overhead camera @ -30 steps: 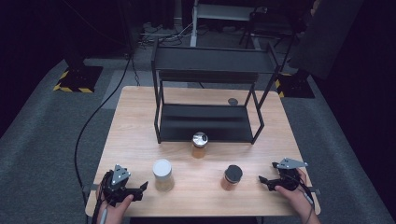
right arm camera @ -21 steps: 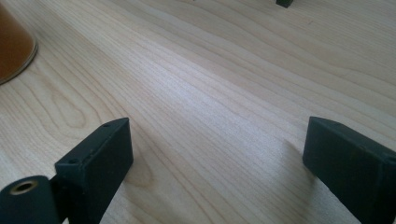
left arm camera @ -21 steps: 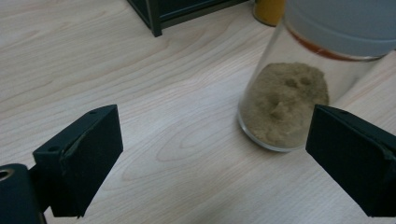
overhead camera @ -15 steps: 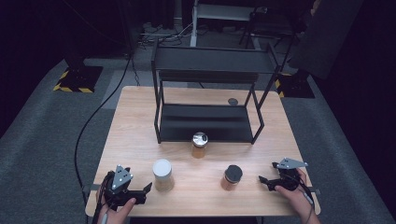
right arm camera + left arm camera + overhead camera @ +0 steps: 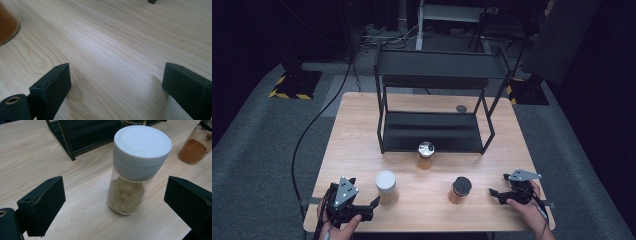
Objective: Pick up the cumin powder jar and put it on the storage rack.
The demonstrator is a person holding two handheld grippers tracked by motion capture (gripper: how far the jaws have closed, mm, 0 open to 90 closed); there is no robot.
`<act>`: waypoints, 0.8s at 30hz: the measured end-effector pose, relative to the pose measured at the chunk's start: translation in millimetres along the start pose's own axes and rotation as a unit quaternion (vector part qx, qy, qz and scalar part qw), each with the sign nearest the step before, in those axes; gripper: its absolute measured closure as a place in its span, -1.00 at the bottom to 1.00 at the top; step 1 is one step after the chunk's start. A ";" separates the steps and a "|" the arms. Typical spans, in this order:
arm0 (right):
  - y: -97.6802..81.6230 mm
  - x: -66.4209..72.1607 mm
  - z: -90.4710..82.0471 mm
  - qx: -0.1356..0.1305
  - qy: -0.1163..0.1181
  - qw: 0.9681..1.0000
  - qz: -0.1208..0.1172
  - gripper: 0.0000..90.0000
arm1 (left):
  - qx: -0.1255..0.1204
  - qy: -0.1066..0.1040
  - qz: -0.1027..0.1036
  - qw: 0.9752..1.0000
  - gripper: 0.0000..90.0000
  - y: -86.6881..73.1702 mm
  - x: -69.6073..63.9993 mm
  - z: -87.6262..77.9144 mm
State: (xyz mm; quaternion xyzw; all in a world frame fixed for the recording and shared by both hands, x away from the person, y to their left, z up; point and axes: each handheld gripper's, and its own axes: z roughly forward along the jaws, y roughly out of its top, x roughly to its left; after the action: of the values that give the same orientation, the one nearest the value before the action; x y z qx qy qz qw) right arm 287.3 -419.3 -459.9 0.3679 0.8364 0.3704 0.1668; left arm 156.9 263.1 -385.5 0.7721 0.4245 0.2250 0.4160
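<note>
Facing white-lidded jar, left gripper jaws wide.

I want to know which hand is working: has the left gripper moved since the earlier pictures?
Yes. The left gripper has moved rightward in the high view, closing on the white-lidded glass spice jar, which kept its place.

My two black handheld grippers, seen from above the table.

My left gripper and right gripper each carry a grey three-cornered plate, blocky matt-black jaws with small screw holes, a brass-ringed pivot, and a trailing dark cable.
</note>
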 end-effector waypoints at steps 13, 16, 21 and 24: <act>0.3 0.1 0.0 0.001 0.000 1.000 0.000 -0.81 | -0.007 -0.019 0.004 1.000 -0.93 7.5 -2.8 10.6; 0.3 0.1 0.0 0.001 0.000 1.000 0.000 -0.81 | -0.006 -0.024 0.009 1.000 -0.93 9.7 -2.6 13.9; 0.3 0.2 0.0 0.001 0.000 1.000 0.000 -0.81 | -0.008 -0.031 0.008 0.999 -0.92 11.4 -0.8 18.9; 0.3 0.2 0.0 0.001 0.000 1.000 0.000 -0.81 | -0.010 -0.036 0.010 0.999 -0.92 13.7 0.1 22.5</act>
State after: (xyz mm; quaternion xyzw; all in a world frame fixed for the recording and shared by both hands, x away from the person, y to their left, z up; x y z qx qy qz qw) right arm 287.3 -419.0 -459.7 0.3682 0.8367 0.3694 0.1668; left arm 179.1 249.1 -386.5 0.7795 0.3991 0.2059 0.4367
